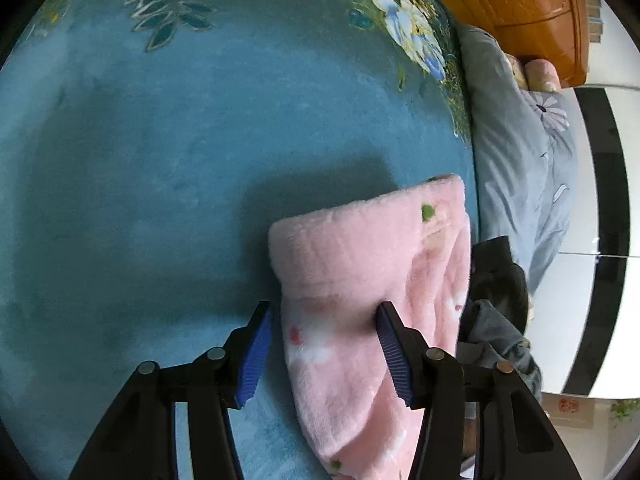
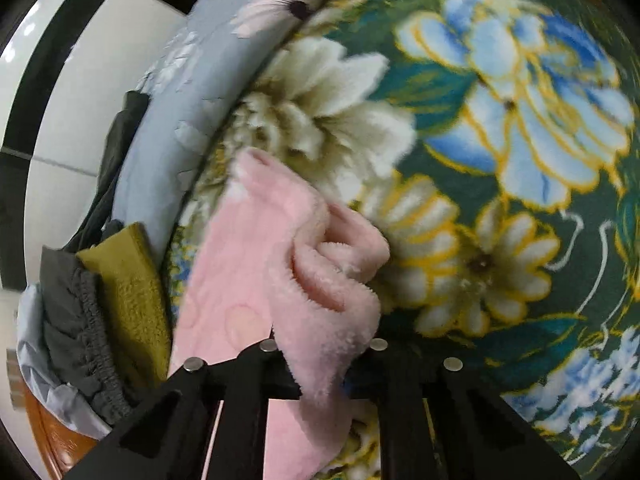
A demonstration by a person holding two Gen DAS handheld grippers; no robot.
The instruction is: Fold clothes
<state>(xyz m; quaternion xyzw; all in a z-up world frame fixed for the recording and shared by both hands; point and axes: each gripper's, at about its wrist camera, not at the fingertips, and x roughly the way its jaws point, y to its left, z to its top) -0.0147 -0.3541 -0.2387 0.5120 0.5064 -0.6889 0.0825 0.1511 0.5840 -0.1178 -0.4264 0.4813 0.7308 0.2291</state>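
Folding is under way on a pink fleece garment [image 1: 372,280] lying on the teal floral blanket [image 1: 160,160] that covers the bed.

Left tongs [image 1: 324,354]: jaws spread apart, blue pads [image 1: 254,364] on either side of the garment's folded edge. The right pad touches or presses the fleece; the left pad sits just beside it, over the blanket. Not clamped.

Right tongs [image 2: 324,364]: a bunched flap of the same pink fleece [image 2: 320,280] runs down between the fingers and hides the tips. The flap appears to be held, but the cloth covers the contact, so I cannot tell whether the jaws are shut. This view is motion-blurred.

Other items: a pile of dark grey clothing [image 2: 80,320] and an olive-green piece [image 2: 132,300] at the bed edge beside the garment; grey flowered bedding [image 1: 520,140] beyond; wooden headboard [image 1: 520,0].

Judgement: mid-fold. One end looks already doubled over, the other end is bunched at the right tongs. Next move calls for the left tongs to close on the folded edge, or pin it, while the right tongs carry the bunched flap across and lay it flat, keeping the layers aligned. Risk: thick fleece slipping or rumpling.
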